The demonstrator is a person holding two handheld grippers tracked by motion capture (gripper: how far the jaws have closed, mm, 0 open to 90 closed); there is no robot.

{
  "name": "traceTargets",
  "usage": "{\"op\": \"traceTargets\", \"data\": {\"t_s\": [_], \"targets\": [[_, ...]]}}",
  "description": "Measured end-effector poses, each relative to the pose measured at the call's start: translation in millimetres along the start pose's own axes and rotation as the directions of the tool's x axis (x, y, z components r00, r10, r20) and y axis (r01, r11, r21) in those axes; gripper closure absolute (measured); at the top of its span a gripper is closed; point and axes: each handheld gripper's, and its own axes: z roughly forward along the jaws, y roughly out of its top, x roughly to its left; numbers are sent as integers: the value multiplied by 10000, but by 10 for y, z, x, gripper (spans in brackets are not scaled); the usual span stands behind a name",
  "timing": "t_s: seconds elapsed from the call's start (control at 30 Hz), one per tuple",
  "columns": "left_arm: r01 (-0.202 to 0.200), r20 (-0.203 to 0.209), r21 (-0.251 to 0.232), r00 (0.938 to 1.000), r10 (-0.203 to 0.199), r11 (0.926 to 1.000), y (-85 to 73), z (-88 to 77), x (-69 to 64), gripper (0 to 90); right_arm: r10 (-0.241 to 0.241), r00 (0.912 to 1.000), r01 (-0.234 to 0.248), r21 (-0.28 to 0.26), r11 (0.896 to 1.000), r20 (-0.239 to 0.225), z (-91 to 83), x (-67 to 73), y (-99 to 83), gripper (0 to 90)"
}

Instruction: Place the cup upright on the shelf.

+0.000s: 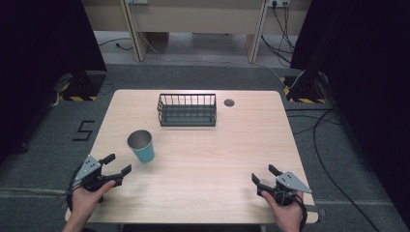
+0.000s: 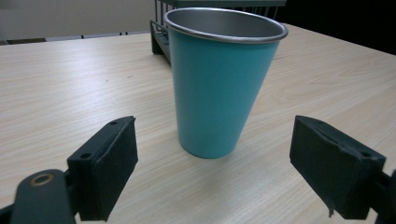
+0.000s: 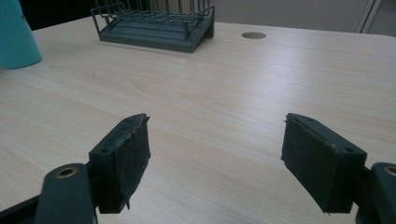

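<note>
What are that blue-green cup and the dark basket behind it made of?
The cup looks like metal: bare silvery rim and inside, with a matte teal coating outside. The basket seems to be thin metal wire, painted or coated dark grey; its bars are too small to be sure.

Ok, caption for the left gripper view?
Open left tool facing an upright teal cup, rack behind.

The person's left hand (image 1: 86, 199) comes in from the bottom left and holds the left gripper (image 1: 117, 164), whose jaws stand wide apart and point up and to the right, with nothing between them. The right hand (image 1: 286, 212) comes in from the bottom right and holds the right gripper (image 1: 264, 175), jaws likewise spread wide and bare, pointing up and to the left. The two grippers are well apart.
</note>
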Motion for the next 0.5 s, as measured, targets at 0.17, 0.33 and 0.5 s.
{"op": "traceTargets", "data": {"t_s": [0.17, 0.33, 0.5], "targets": [[-119, 176, -132, 9998, 122, 9998, 20, 47, -43, 146, 91, 9999, -91, 56, 9999, -82, 3, -11, 3, 241], [-66, 145, -157, 9999, 69, 9999, 27, 110, -38, 145, 166, 9998, -166, 25, 9999, -114, 4, -18, 2, 228], [-62, 58, -106, 10000, 63, 9999, 49, 180, -13, 145, 307, 9994, -306, 45, 9995, -138, 6, -41, 3, 226]]}}
